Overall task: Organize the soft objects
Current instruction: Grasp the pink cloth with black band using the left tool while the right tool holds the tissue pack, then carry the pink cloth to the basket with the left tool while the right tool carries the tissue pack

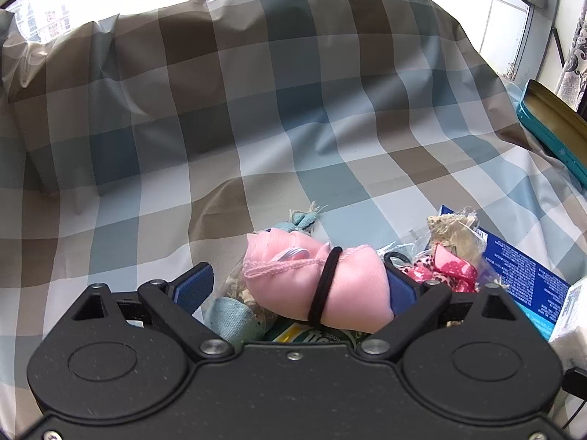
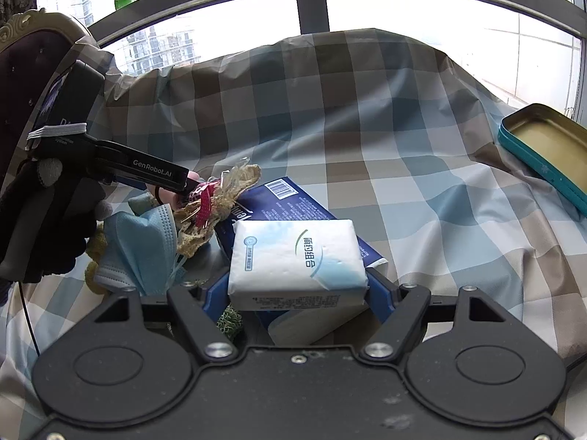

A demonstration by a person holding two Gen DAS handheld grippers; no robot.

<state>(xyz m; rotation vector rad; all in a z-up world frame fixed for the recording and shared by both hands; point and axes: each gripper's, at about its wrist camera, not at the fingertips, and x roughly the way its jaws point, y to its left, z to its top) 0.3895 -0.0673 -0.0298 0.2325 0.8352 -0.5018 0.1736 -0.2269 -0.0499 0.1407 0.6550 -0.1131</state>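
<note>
Two grippers work a heap of soft goods at the near edge of the checked cloth (image 1: 330, 117). The left gripper (image 1: 299, 286) stands wide; a pink bundle (image 1: 323, 282) bound by a black hair tie (image 1: 324, 286) lies between its pads, touching the right pad while the left pad stands clear, so no grip is judged made. The right gripper (image 2: 297, 293) is closed on a white tissue pack (image 2: 297, 260), held above a blue tissue pack (image 2: 282, 205). Blue face masks (image 2: 143, 249) lie at near left. An open teal tin (image 2: 546, 146) waits far right, probably the intended receptacle.
</note>
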